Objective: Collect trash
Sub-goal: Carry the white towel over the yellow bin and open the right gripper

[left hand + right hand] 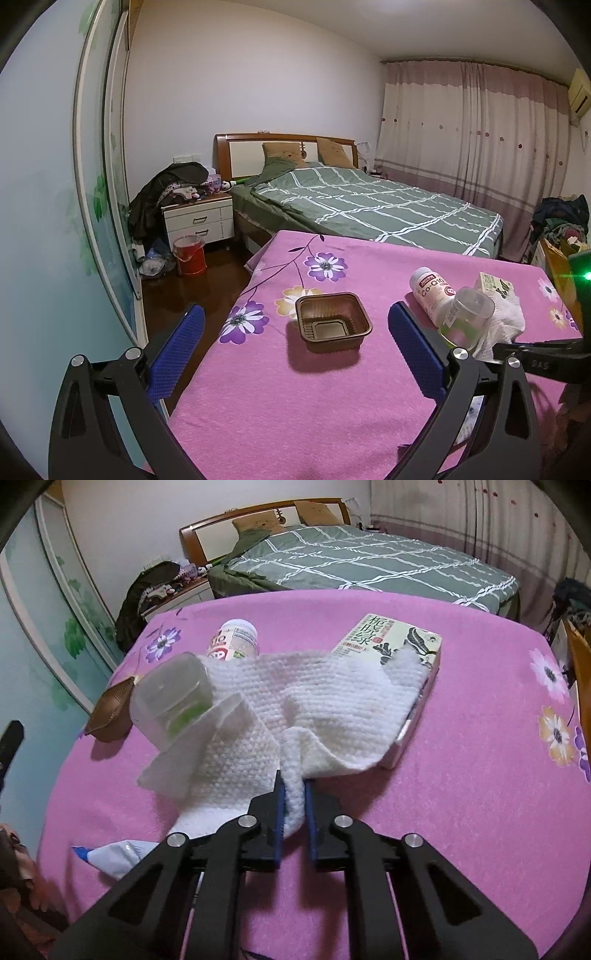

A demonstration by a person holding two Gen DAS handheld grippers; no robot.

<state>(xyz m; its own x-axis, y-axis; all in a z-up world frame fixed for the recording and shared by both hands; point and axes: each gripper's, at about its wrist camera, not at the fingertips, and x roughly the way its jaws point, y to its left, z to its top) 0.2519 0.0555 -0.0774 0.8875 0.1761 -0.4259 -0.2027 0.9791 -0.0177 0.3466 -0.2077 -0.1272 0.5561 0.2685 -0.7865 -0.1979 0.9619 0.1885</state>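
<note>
A white paper towel lies crumpled on the pink flowered cloth, partly draped over a green-and-cream box. My right gripper is shut on a fold of the towel near its front edge. A clear plastic cup lies tipped on the towel's left side, with a white supplement bottle on its side behind it. In the left wrist view my left gripper stands open, with a brown plastic tray on the cloth ahead between its blue fingers, untouched. The towel, cup and bottle show at the right there.
A blue-and-white wrapper lies on the cloth at the near left. Beyond the table are a bed with a green checked cover, a nightstand piled with clothes and a red bucket on the floor.
</note>
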